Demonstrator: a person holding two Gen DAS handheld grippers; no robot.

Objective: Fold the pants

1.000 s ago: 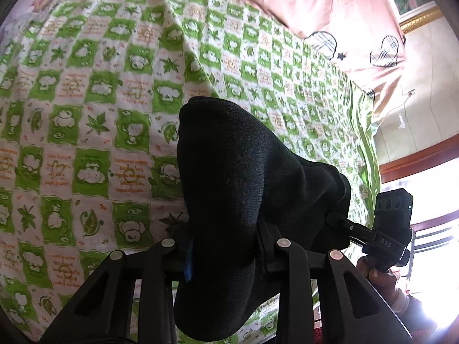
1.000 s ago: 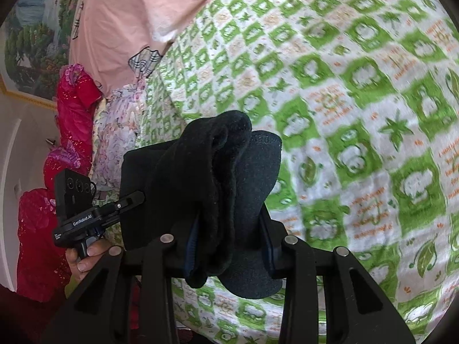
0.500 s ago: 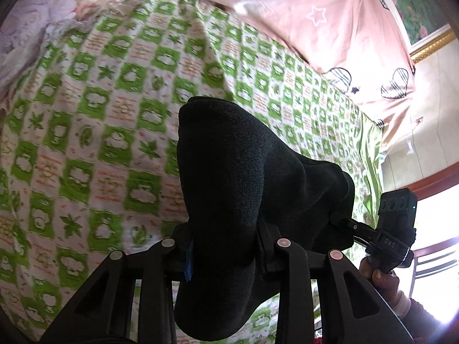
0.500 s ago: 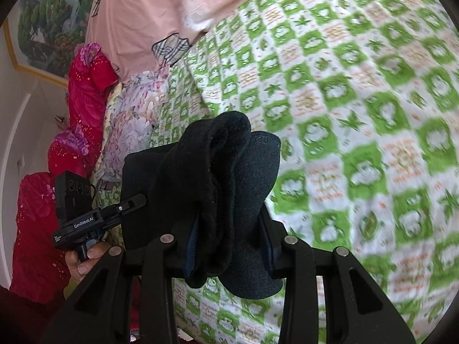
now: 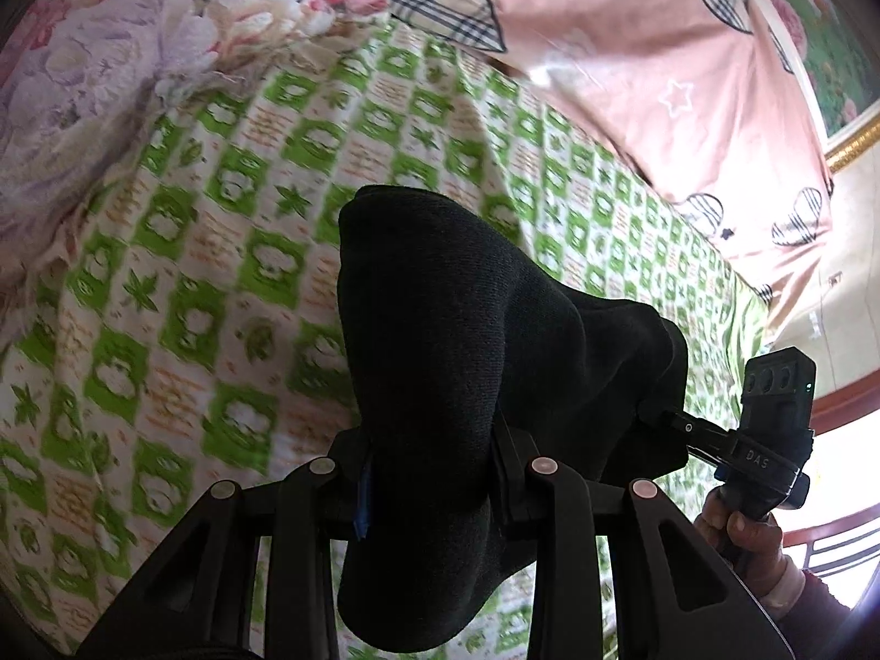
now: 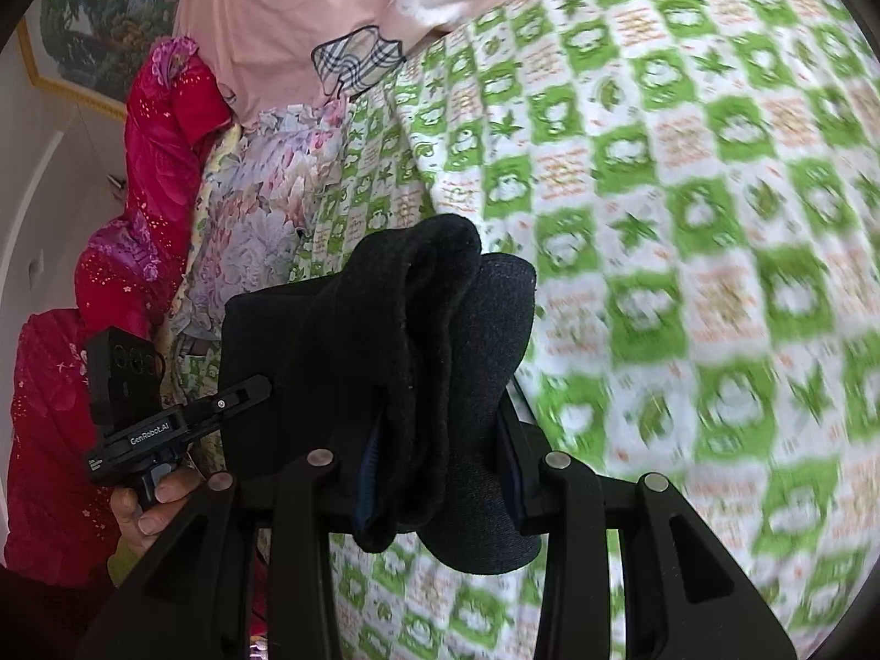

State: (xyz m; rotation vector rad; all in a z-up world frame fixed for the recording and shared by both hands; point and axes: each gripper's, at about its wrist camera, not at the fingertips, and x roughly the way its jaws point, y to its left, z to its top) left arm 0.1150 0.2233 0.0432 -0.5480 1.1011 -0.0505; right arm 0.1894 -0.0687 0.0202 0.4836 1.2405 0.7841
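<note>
The black knit pants (image 5: 440, 341) hang bunched between both grippers, held up above the green checked bedsheet (image 5: 181, 297). My left gripper (image 5: 432, 473) is shut on one thick fold of the pants. My right gripper (image 6: 440, 473) is shut on another fold of the pants (image 6: 418, 341), with the fabric doubled over its fingers. The right gripper also shows at the right of the left wrist view (image 5: 764, 440), and the left gripper at the left of the right wrist view (image 6: 154, 418). The fingertips are hidden by cloth.
A pink quilt with plaid hearts (image 5: 632, 44) lies at the far side of the bed. A floral pillow (image 5: 82, 82) and red bedding (image 6: 148, 176) are piled at one end. The green sheet (image 6: 687, 220) spreads wide below.
Both grippers have risen and tilted, still holding the pants. The views now take in more of the pink quilt and the floral pillow. The grip on the pants is unchanged.
</note>
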